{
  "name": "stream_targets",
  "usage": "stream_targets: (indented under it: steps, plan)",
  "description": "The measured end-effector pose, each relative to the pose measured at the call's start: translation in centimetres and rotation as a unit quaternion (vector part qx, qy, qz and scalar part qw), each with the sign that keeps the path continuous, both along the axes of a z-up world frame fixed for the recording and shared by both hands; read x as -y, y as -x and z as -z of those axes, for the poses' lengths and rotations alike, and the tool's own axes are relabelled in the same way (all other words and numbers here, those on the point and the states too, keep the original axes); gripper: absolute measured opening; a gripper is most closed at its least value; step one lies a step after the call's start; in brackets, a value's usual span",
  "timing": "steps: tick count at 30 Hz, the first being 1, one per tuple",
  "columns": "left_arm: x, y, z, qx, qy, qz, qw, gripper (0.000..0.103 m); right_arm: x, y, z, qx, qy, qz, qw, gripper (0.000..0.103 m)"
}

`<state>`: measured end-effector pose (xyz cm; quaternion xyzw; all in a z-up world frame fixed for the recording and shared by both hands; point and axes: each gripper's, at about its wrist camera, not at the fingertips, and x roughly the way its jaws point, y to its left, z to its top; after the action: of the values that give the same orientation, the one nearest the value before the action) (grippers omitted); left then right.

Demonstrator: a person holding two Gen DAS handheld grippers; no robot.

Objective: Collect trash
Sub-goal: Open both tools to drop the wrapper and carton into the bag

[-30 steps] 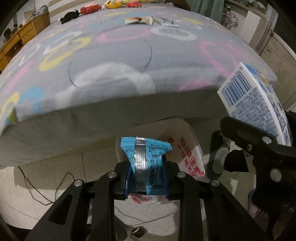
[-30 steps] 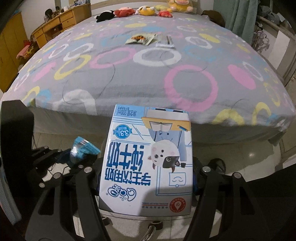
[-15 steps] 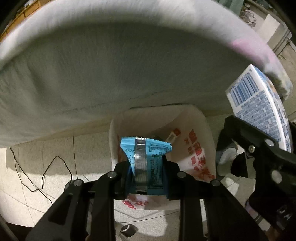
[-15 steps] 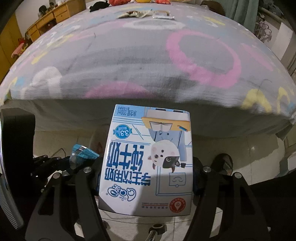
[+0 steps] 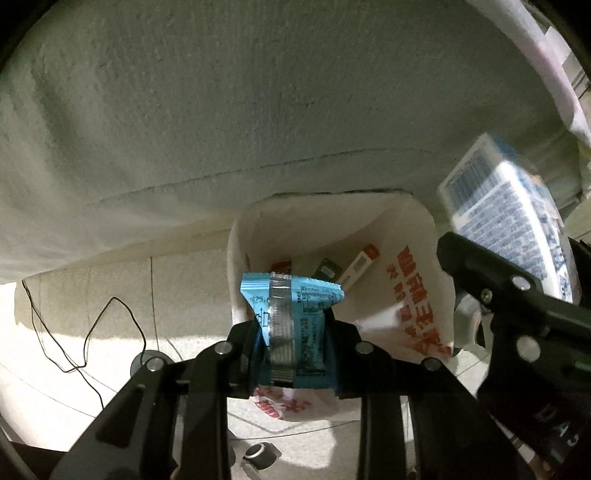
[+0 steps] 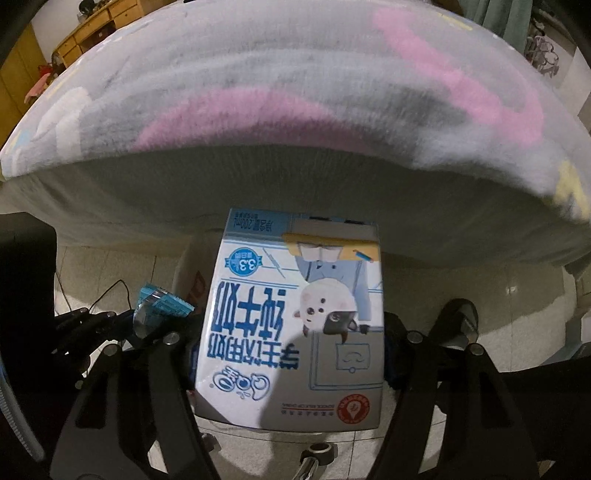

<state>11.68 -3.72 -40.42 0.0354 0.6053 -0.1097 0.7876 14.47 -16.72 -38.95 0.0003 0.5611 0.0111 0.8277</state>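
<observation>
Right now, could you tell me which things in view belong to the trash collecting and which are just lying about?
Part of the job:
- blue snack wrapper, held in the left gripper
- milk carton, between the fingers of the right gripper, whose jaws have just been opening
- white paper bag, with trash already inside

Just lying about:
- bed
- black cable on the floor
- wooden dresser

Left claw (image 5: 293, 347) right above the open mouth of the trash bag (image 5: 417, 258), snack wrapper (image 5: 295, 317) pinched between its jaws. Bag on the floor (image 5: 110, 295) hard against the bed (image 5: 258, 110), a few scraps down inside. Right claw (image 6: 291, 354) just to the right, milk carton (image 6: 295, 325) between its jaws as they ease apart, a cable (image 5: 85, 343) trailing across the floor left of the bag.
</observation>
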Motion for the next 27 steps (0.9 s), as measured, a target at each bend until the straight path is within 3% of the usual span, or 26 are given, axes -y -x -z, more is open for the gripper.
stream_targets:
  steps: [1, 2, 3, 6, 8, 27]
  plan:
    - [0.1, 0.0, 0.0, -0.002, 0.001, -0.001, 1.0, 0.029, 0.1, -0.1, 0.2, -0.005, -0.003, -0.003, 1.0, 0.075]
    - [0.2, -0.1, 0.3, -0.003, 0.002, -0.001, 1.0, 0.033, 0.0, -0.1, 0.3, -0.007, -0.002, -0.005, 1.0, 0.09]
    - [0.2, -0.2, 0.2, -0.004, 0.004, -0.001, 1.0, 0.046, 0.0, -0.2, 0.3, -0.006, 0.003, -0.005, 1.0, 0.096]
    - [0.0, -0.2, 0.3, -0.004, 0.011, -0.003, 0.9999, 0.073, 0.0, -0.1, 0.2, -0.007, 0.005, -0.005, 1.0, 0.096]
    - [-0.2, 0.1, 0.3, -0.001, 0.009, -0.005, 0.9999, 0.084, 0.1, -0.2, 0.0, -0.005, 0.009, -0.006, 1.0, 0.096]
    - [-0.1, 0.8, -0.8, 0.012, 0.019, 0.008, 0.9997, 0.084, 0.9, 2.3, -1.2, 0.011, 0.001, 0.004, 1.0, 0.096]
